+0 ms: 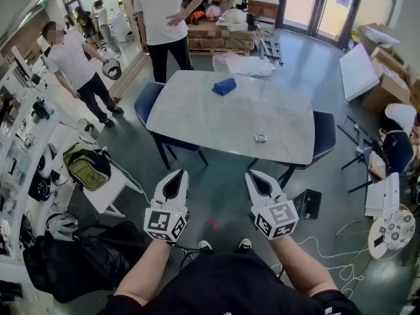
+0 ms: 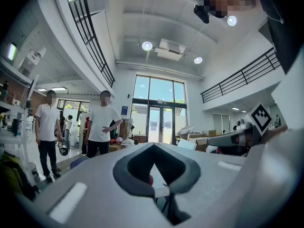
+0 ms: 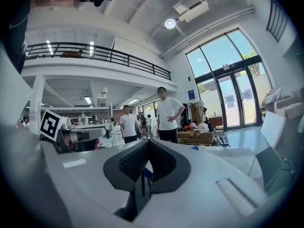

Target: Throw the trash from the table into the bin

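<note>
A small crumpled piece of trash (image 1: 260,137) lies on the pale grey table (image 1: 216,123), near its front right edge. A folded blue cloth (image 1: 224,86) rests at the table's far side. Both grippers hang in front of the table, above the floor and short of its near edge. My left gripper (image 1: 176,174) is shut with nothing in it, and its jaws meet at the tip (image 2: 153,147). My right gripper (image 1: 252,174) is shut too and holds nothing (image 3: 148,142). No bin shows in any view.
Two people in white shirts (image 1: 164,15) (image 1: 73,63) stand beyond the table's left side. Dark blue chairs (image 1: 148,102) (image 1: 324,134) flank the table. A green backpack (image 1: 87,167) sits on a small white side table (image 1: 111,190) at my left. Cardboard boxes (image 1: 387,77) and cables crowd the right.
</note>
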